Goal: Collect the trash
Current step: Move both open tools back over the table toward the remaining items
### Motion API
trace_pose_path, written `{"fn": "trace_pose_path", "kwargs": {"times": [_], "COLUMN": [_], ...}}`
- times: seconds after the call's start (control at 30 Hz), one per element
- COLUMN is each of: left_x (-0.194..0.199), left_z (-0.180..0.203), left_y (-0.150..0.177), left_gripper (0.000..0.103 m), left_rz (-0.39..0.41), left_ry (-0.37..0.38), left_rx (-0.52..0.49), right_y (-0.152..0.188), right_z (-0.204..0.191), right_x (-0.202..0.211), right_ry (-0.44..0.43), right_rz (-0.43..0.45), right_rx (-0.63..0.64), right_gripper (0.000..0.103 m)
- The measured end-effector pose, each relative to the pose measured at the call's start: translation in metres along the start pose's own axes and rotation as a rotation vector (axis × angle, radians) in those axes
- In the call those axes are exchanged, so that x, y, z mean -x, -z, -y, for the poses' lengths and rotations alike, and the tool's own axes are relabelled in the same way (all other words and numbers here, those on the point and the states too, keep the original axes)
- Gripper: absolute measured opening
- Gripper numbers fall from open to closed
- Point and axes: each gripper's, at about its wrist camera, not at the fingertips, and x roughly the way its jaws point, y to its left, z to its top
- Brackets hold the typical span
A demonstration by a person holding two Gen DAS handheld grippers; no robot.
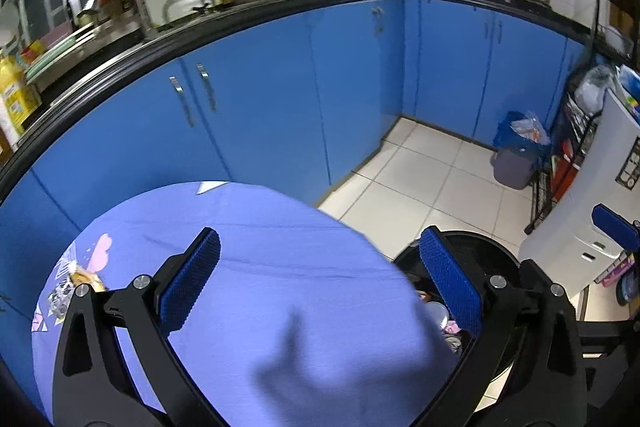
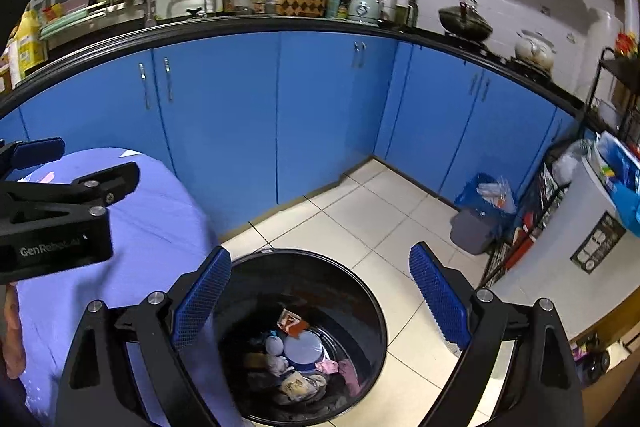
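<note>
A black round trash bin (image 2: 360, 291) stands on the floor beside a table with a purple cloth (image 2: 160, 227). Several wrappers, a round lid and other trash (image 2: 298, 359) lie in its bottom. My right gripper (image 2: 320, 291) is open and empty, hanging above the bin's mouth. My left gripper (image 1: 320, 275) is open and empty over the purple cloth (image 1: 260, 267), with its right finger over the bin's rim (image 1: 500, 251). A small yellow-brown wrapper (image 1: 86, 279) lies on the cloth at the far left. The left gripper's body also shows in the right wrist view (image 2: 56, 219).
Blue kitchen cabinets (image 1: 280, 99) with a black countertop run behind the table and around the corner. A grey bin with a blue bag (image 2: 480, 215) stands by a black wire rack (image 2: 520, 219). A white appliance (image 1: 592, 211) is at the right. White floor tiles (image 2: 360, 211) surround the bin.
</note>
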Motion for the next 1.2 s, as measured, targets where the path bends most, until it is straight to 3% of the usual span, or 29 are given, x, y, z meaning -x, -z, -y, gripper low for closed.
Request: {"fn": "trace_pose_path", "kwargs": {"times": [0.5, 1.2], "left_x": [0.029, 0.04], "left_z": [-0.116, -0.281], "left_y": [0.025, 0.086], "left_gripper": [0.099, 0.098], "left_rz": [0.02, -0.031], "left_ry": [-0.07, -0.202], "left_rx": [0.144, 0.331], "right_y": [-0.033, -0.049], "right_z": [-0.101, -0.251], "right_x": [0.02, 0.009], "right_ry": [-0.093, -0.283], "right_rz": [0.036, -0.025], "right_rx": [0.118, 0.251], "right_gripper": [0.088, 0.088]}}
